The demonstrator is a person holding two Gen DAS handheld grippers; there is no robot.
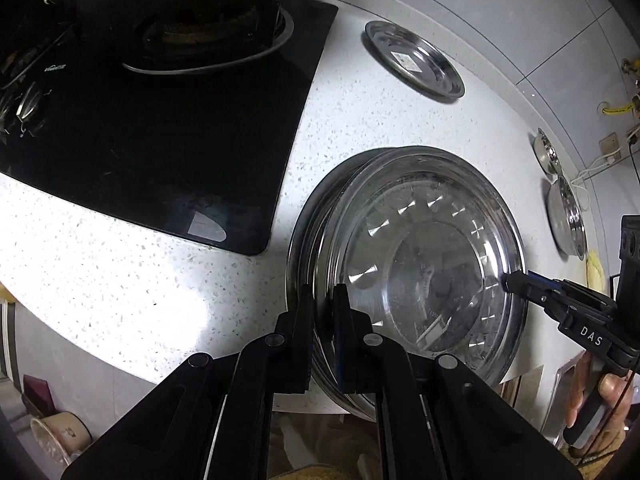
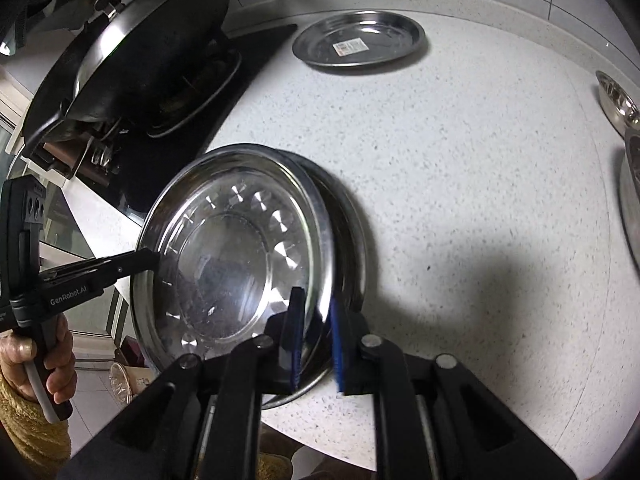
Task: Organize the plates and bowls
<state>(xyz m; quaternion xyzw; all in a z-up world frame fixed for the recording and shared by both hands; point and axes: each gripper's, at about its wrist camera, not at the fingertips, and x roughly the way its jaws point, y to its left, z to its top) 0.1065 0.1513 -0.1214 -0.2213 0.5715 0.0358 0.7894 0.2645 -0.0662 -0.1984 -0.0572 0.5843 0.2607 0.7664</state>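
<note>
I count two steel plates stacked (image 1: 420,248) at the counter's (image 1: 120,280) front edge beside the stove (image 1: 160,140). My left gripper (image 1: 322,300) is clenched on the stack's rim; my right gripper (image 2: 316,308) straddles the opposite rim, jaws slightly parted. One single plate (image 2: 360,40) lies farther back, two bowls (image 1: 560,200) to the right.

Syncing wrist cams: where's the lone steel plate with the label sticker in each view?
Left wrist: lone steel plate sits upper right of centre, on the countertop beyond the stove.
Right wrist: top centre, same countertop.
Shared landmark: the plate stack both grippers flank.
</note>
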